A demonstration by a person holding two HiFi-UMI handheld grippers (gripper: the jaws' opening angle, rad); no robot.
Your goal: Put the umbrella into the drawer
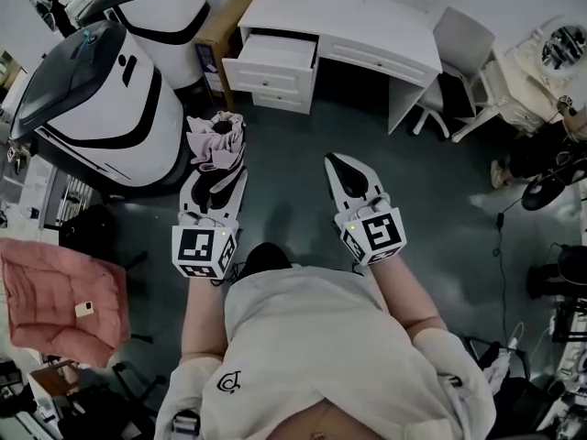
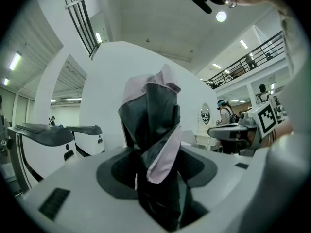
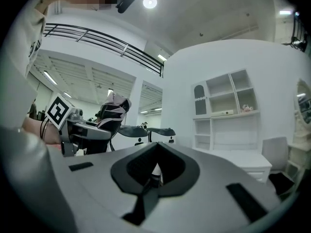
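A folded pink-and-black umbrella [image 1: 216,145] stands upright between the jaws of my left gripper [image 1: 218,170], which is shut on it. In the left gripper view the umbrella [image 2: 153,140] fills the space between the jaws and rises above them. My right gripper [image 1: 337,163] is level beside it, jaws together and holding nothing. In the right gripper view its jaws [image 3: 152,173] meet, and the umbrella [image 3: 114,108] shows off to the left. Ahead stands a white desk [image 1: 367,27] with its top left drawer [image 1: 275,60] pulled open.
Two large white-and-black machines [image 1: 105,108] stand at the left, close to the desk. A cardboard box [image 1: 223,27] sits between them and the drawer. A white chair [image 1: 463,49] is right of the desk. A pink cushion [image 1: 55,302] lies at lower left.
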